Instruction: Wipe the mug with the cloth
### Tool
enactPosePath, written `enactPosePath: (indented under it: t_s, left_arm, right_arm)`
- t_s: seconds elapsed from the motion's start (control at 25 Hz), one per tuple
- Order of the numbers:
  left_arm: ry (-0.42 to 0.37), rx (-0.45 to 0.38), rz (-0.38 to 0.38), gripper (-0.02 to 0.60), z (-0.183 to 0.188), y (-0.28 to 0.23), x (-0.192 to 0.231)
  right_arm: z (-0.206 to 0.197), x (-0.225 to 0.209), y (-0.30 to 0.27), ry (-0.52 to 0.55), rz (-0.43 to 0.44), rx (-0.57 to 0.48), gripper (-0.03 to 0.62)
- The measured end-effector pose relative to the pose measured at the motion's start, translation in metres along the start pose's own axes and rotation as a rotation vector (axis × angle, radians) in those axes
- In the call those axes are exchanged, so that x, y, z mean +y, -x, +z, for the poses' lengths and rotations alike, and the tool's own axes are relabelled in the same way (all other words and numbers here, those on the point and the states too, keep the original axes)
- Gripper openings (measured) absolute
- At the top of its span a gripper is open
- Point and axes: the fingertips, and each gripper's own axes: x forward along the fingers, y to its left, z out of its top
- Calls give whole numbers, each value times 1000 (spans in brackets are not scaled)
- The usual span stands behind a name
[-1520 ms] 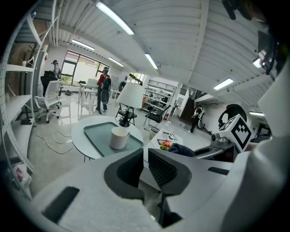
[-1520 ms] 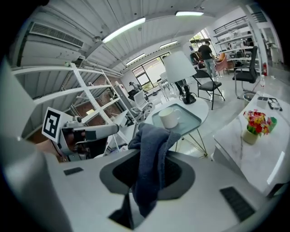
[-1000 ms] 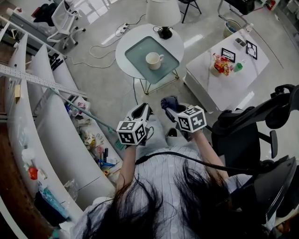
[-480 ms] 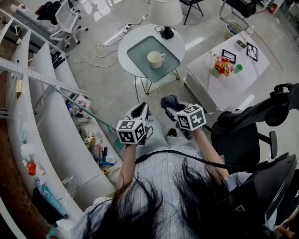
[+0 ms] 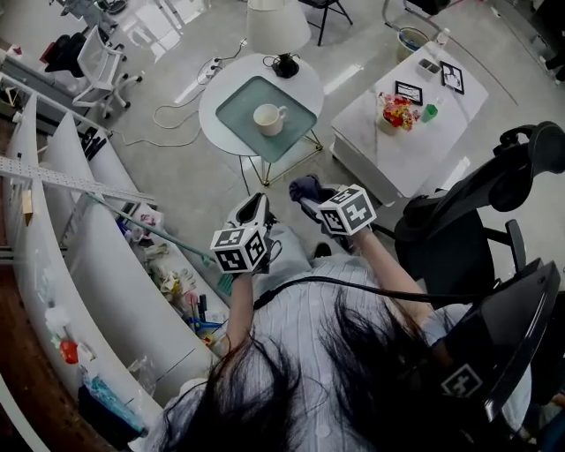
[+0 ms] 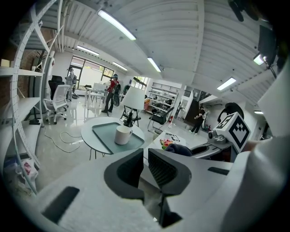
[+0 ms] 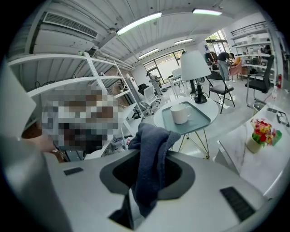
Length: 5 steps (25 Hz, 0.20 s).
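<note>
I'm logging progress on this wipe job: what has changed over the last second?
Mostly the head camera swung: the mug and tray now sit further left in the picture, and the grippers drifted slightly left too. Nothing was grasped or released. The right gripper stays shut on the cloth, the left gripper shut and empty, the mug untouched on the tray.

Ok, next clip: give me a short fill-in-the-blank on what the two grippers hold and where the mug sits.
1. The right gripper is shut on a dark blue ____.
2. The mug stands on a green ____ on the round table.
3. Next to it on that table stands a ____ with a white shade.
4. The left gripper holds ____.
Missing words: cloth; tray; lamp; nothing.
</note>
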Motion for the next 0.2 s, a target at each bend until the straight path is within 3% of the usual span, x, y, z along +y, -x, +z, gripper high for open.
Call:
enactPosePath:
  t_s: [0.2]
  left_arm:
    - [1,-6,31,44,4,3,11]
  right_arm:
    - [9,2,-12,12,27,10,94]
